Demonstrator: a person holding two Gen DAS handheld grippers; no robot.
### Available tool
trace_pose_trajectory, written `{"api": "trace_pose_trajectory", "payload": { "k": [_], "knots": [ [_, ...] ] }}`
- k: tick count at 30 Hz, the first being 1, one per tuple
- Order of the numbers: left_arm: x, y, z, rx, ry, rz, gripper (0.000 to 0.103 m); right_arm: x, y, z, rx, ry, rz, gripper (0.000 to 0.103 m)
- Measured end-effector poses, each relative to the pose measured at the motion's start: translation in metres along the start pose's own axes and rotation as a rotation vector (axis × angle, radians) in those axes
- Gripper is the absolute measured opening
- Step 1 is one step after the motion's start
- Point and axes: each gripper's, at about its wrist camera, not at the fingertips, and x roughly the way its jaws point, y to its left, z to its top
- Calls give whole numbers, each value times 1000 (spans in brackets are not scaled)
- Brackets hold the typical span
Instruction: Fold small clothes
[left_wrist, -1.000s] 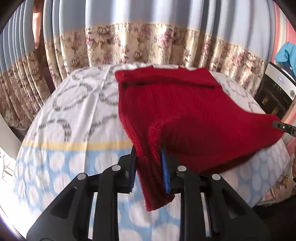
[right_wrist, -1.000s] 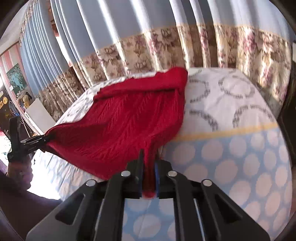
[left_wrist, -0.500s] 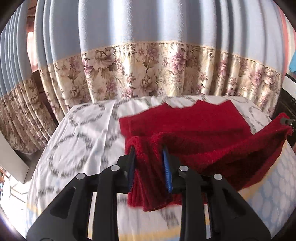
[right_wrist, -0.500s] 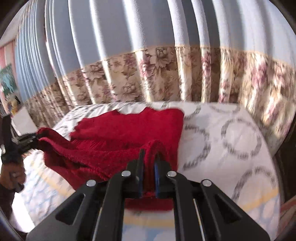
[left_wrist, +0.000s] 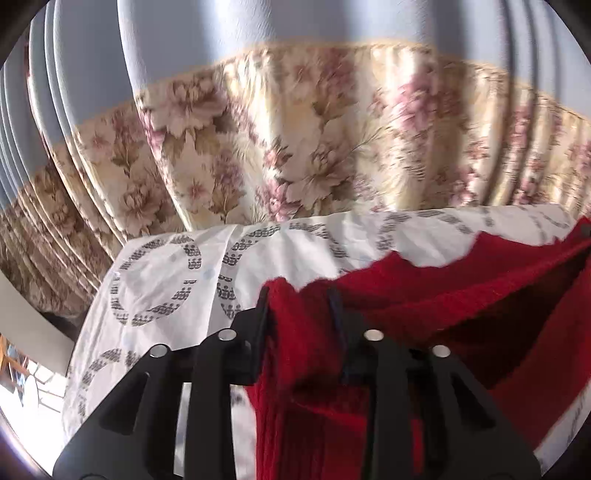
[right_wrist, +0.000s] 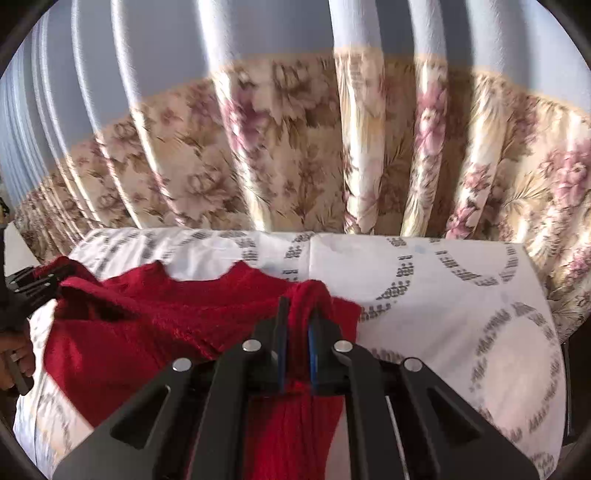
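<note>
Nearest the lens in the left wrist view, the left tongs (left_wrist: 301, 314) have a thick bunch of the red knitted garment (left_wrist: 424, 314) between their fingers; the jaws have just been opening, and with the picture blurred it cannot be told whether the pads press on the knit. In the right wrist view, the right tongs (right_wrist: 297, 325) are clamped tight on a gathered fold of the same red knitted garment (right_wrist: 166, 325), with the cloth rising in a hump above the fingertips and hanging down below them. Between the two tongs the knit spans across in a loose double layer, its front part doubled over the part that lies flat on the desk (right_wrist: 443, 295), which is covered by a white cloth (left_wrist: 166, 280) printed with grey rings. At the left edge of the right wrist view the other tongs show from the side, with the person's hand (right_wrist: 16, 360) below them. Past the garment's scalloped far edge a strip of the printed cloth lies bare. Behind the desk hangs a pleated curtain (left_wrist: 295, 147), floral beige along its lower band and plain blue-grey above.
</note>
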Motion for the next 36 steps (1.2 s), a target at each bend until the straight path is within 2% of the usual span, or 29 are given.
{"api": "trace_pose_trajectory", "payload": {
  "k": [1,2,3,4,6,8,9,10,11,14,16,18,20,21,24,26,30,33,35,36],
  "knots": [
    [10,4,5,-9,-6,39,44,16,-3,3,12,26,-14,9],
    [18,9,8,-20,-16,95,61,29,-6,5,30,46,-18,10],
    [27,14,12,-32,-3,129,87,41,-9,6,51,71,-13,13],
    [36,24,17,-59,33,133,91,47,-11,7,67,94,-5,14],
    [34,38,21,-89,36,100,91,47,-12,9,83,103,14,19],
    [16,43,22,-65,-6,100,93,34,-11,9,73,69,52,57],
    [7,44,21,-53,-25,104,96,25,-11,10,70,41,55,97],
    [-2,43,19,-37,-42,100,96,12,-12,11,71,-22,37,100],
    [-10,42,16,-26,-52,93,96,0,-14,12,70,-71,21,100],
    [-22,36,11,2,-76,103,97,-16,-23,19,103,-113,-13,100],
    [-28,38,10,-3,-85,135,97,-17,-24,19,87,-94,4,100],
    [-32,49,12,-48,-93,156,99,-17,-21,16,56,-89,-21,100],
    [-36,62,13,-98,-85,119,99,-15,-17,13,27,-76,-20,100],
    [-40,62,13,-92,-91,88,99,-14,-14,12,6,-72,-25,100],
    [-39,40,7,5,-74,15,99,-9,-4,10,-38,-53,1,100],
    [-30,11,0,103,-53,1,99,1,12,10,-95,-37,8,100],
    [-1,-25,-8,184,2,-6,99,29,33,9,-163,19,-11,99],
    [30,-39,-9,192,70,13,99,56,42,5,-204,92,-65,88],
    [41,-38,-9,167,96,8,97,74,40,0,-209,154,-85,74],
    [47,-36,-8,147,111,-9,89,78,38,-2,-206,172,-84,52]
  ]
}}
